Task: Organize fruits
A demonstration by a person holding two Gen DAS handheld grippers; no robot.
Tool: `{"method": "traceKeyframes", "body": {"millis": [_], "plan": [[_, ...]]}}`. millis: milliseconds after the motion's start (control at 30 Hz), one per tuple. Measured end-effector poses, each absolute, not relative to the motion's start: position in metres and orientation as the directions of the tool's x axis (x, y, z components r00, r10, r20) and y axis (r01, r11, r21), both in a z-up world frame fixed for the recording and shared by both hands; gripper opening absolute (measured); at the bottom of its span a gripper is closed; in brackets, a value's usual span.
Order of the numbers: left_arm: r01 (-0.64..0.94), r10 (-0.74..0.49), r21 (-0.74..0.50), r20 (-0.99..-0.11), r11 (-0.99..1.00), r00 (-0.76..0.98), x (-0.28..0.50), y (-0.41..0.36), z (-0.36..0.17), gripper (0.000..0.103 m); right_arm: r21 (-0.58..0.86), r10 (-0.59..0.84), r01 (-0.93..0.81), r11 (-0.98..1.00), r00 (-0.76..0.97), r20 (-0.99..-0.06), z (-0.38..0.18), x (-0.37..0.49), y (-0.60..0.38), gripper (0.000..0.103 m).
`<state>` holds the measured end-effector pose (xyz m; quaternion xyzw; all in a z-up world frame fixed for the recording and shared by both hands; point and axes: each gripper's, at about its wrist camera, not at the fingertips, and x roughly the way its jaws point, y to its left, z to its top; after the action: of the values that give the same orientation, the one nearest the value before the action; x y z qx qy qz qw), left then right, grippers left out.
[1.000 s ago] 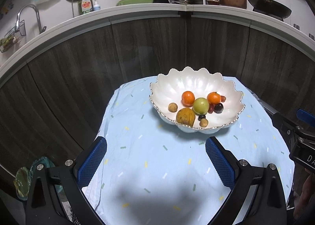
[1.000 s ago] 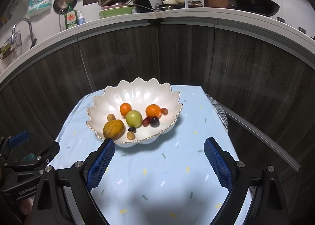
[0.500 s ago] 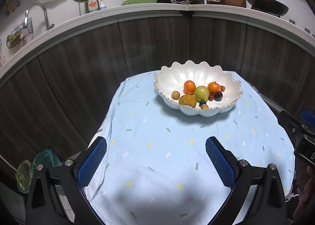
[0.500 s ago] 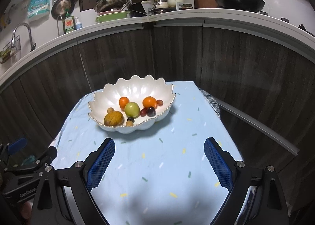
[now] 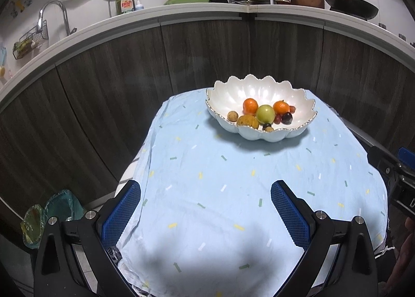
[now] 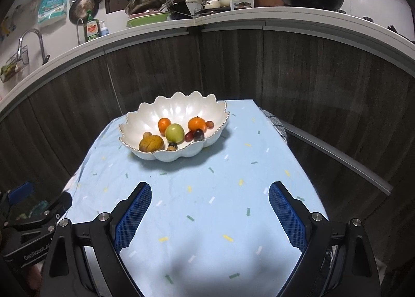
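A white scalloped bowl [image 5: 233, 94] stands at the far side of a small table with a light blue cloth [image 5: 233, 193]. It holds two oranges [image 5: 250, 105], a green apple [image 5: 265, 113], a brownish fruit [image 5: 247, 121], dark plums [image 5: 286, 117] and small nuts. The bowl also shows in the right wrist view [image 6: 176, 110]. My left gripper [image 5: 206, 210] is open and empty, well short of the bowl. My right gripper [image 6: 210, 208] is open and empty, also well short of the bowl.
Dark wood cabinet fronts [image 5: 129, 89] curve behind the table under a white counter [image 5: 207, 11] with pans and dishes. A green bag [image 5: 49, 216] lies on the floor at left. The right gripper's body shows at the left view's right edge [image 5: 396, 175].
Both grippers have drawn back from the bowl, which now looks smaller and farther away. More of the blue cloth lies between the fingers and the bowl. Both jaws stay open.
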<state>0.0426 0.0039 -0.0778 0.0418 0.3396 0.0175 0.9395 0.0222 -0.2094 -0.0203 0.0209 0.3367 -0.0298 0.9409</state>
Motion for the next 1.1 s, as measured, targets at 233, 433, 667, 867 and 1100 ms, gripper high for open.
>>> {"method": "traceKeyframes", "body": {"millis": [233,433,667,867,1100], "plan": [[-0.002,0.059,0.092,-0.629,0.996,0.775,0.0391,0.0038,-0.0775,0.102,0.009,-0.057,0.079,0.997,0.789,-0.612,-0.0162,0.0154,-0.2109,0.093],[-0.005,0.062,0.092,-0.625,0.996,0.778,0.0384,0.0033,-0.0765,0.102,0.005,-0.059,0.077,0.997,0.798,-0.600,-0.0133,0.0131,-0.2101,0.093],[-0.003,0.063,0.097,-0.622,0.995,0.781,0.0382,0.0015,-0.0760,0.102,0.006,-0.058,0.077,0.997,0.798,-0.599,-0.0130,0.0125,-0.2099,0.093],[-0.005,0.064,0.097,-0.622,0.995,0.780,0.0381,0.0011,-0.0760,0.102,0.006,-0.058,0.077,0.997,0.798,-0.599,-0.0130,0.0126,-0.2103,0.093],[-0.007,0.066,0.096,-0.622,0.995,0.780,0.0377,0.0011,-0.0759,0.102,0.006,-0.058,0.076,0.997,0.797,-0.602,-0.0126,0.0121,-0.2092,0.093]]}}
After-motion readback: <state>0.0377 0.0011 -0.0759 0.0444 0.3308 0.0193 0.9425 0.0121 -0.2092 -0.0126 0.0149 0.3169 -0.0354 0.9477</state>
